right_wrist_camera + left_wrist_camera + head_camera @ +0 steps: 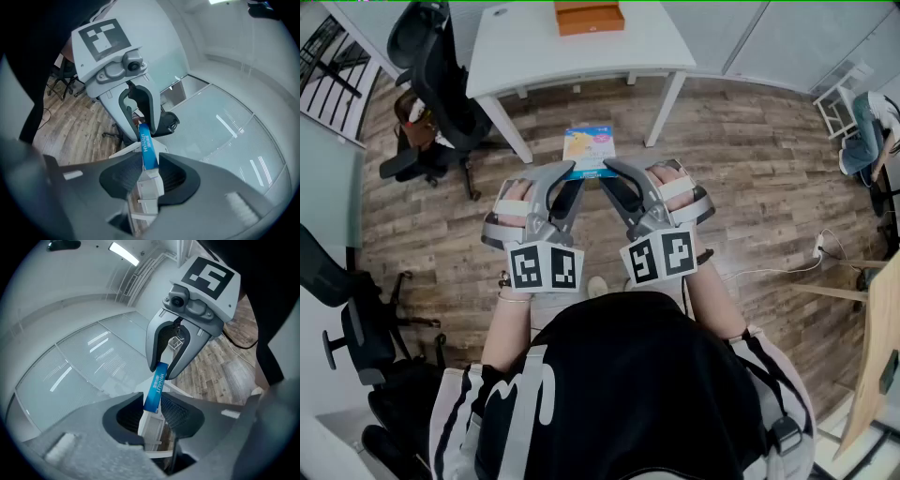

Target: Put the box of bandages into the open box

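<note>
The box of bandages (589,150), flat with blue and yellow print, hangs in the air above the wooden floor, in front of the white table (534,52). My left gripper (568,174) is shut on its left end and my right gripper (613,171) on its right end. In the left gripper view the box's blue edge (156,389) stands between the jaws of my left gripper (157,411), with the other gripper clamped on its far end. The right gripper view shows the same blue edge (147,149) inside my right gripper (149,173). An orange open box (590,16) sits on the table's far side.
Black office chairs stand at the left (431,84) and lower left (356,319). A seated person (872,131) is at the right edge, near a white stool (839,98). A cable and plug (818,246) lie on the floor, and a wooden board (877,347) leans at the right.
</note>
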Action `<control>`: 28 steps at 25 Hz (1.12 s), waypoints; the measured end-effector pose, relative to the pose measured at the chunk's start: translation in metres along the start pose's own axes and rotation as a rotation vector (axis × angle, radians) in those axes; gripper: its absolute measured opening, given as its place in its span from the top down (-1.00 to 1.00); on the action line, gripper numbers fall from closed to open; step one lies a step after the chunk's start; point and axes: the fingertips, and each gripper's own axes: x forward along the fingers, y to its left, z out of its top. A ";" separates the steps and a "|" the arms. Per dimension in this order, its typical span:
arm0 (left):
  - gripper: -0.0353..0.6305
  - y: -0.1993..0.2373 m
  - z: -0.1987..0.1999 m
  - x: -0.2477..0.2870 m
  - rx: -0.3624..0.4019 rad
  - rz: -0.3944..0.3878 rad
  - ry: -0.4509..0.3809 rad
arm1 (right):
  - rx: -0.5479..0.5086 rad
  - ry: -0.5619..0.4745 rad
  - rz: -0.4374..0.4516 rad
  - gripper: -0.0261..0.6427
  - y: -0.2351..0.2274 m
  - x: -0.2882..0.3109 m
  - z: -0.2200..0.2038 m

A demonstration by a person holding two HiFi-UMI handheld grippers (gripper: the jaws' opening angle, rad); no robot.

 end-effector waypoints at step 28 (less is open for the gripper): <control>0.53 0.003 -0.003 -0.011 0.006 -0.008 -0.032 | 0.040 -0.002 -0.046 0.57 0.001 -0.001 0.012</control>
